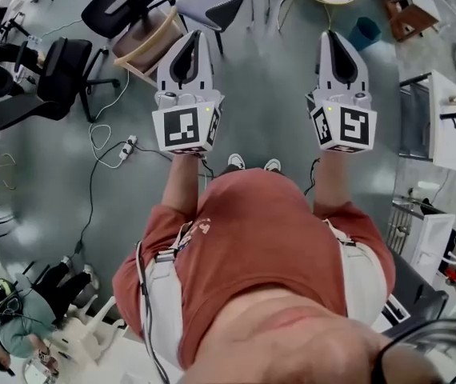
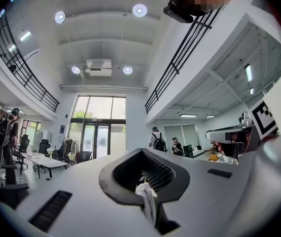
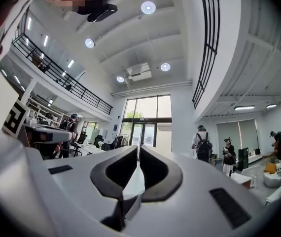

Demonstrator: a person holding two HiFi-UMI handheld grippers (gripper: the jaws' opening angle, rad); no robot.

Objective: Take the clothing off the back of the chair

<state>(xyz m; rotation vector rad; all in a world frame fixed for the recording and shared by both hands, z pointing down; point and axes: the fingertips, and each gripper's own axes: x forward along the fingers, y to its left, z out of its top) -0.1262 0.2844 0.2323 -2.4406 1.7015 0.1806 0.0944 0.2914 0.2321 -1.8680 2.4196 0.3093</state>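
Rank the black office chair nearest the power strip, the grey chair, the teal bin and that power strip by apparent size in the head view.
1. black office chair
2. grey chair, cut off by the top edge
3. teal bin
4. power strip, smallest

1. Head view: from above the person's (image 1: 252, 246) head, steeply down over chest and arms onto the grey floor (image 1: 276, 110).
2. Left gripper view: from close behind the left gripper (image 2: 143, 152), along its jaws, tilted slightly upward into a tall hall.
3. Right gripper view: same placement on the right gripper (image 3: 138, 148), facing likewise.
4. Shared by both gripper views: the distant glazed entrance (image 2: 97, 127) and ceiling lights (image 2: 139, 10).
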